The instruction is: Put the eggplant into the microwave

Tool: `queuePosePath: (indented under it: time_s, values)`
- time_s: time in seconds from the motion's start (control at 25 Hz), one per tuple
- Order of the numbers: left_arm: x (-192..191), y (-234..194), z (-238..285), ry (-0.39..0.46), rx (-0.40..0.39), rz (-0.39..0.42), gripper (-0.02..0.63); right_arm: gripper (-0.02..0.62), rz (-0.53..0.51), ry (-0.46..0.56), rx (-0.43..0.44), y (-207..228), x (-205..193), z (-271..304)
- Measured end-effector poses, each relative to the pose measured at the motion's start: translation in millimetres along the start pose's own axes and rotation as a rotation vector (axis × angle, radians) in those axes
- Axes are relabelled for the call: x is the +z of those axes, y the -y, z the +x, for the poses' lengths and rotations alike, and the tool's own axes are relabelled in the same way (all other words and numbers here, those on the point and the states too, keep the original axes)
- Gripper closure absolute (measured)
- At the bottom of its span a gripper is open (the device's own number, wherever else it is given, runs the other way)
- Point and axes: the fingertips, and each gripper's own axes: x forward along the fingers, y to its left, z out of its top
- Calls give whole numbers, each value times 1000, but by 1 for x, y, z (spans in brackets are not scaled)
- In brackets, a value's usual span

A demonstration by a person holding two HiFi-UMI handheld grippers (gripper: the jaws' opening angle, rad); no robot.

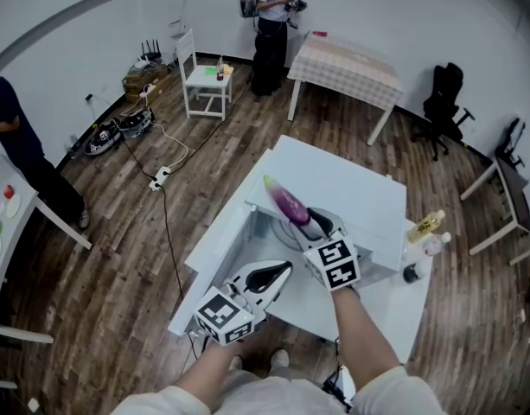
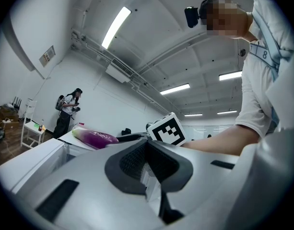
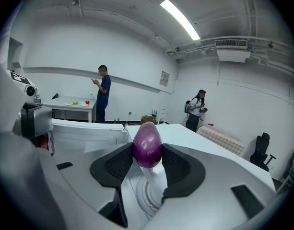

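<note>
A purple eggplant point(image 1: 289, 201) with a green stalk end is clamped between the pads of my right gripper point(image 1: 309, 223), which is shut on it. It hangs tilted over the open front of the white microwave point(image 1: 351, 188). In the right gripper view the eggplant point(image 3: 147, 145) sits between both pads, with the round turntable point(image 3: 149, 193) below it. My left gripper point(image 1: 277, 273) rests lower left by the microwave's opening, its pads together and nothing between them. From the left gripper view point(image 2: 146, 150) the eggplant point(image 2: 95, 138) shows beyond the jaws.
The microwave stands on a white table point(image 1: 377, 309) with bottles point(image 1: 427, 225) at its right end. Its door point(image 1: 214, 253) hangs open to the left. One person stands at the back point(image 1: 271, 24), another at the left point(image 1: 22, 154). A white chair point(image 1: 204, 76), a checked table point(image 1: 347, 67) and floor cables point(image 1: 161, 175) lie beyond.
</note>
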Motion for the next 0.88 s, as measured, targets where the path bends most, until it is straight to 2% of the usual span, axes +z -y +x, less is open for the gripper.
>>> queuePosePath:
  time_s: [0.4,0.88]
  values:
    - [-5,7,5,-20,-24,6,604,388,80,105,-41,-5,-8,-33]
    - [-5,20,10,-30,-43,10,604,388,148,216,-54,-5,2,-72]
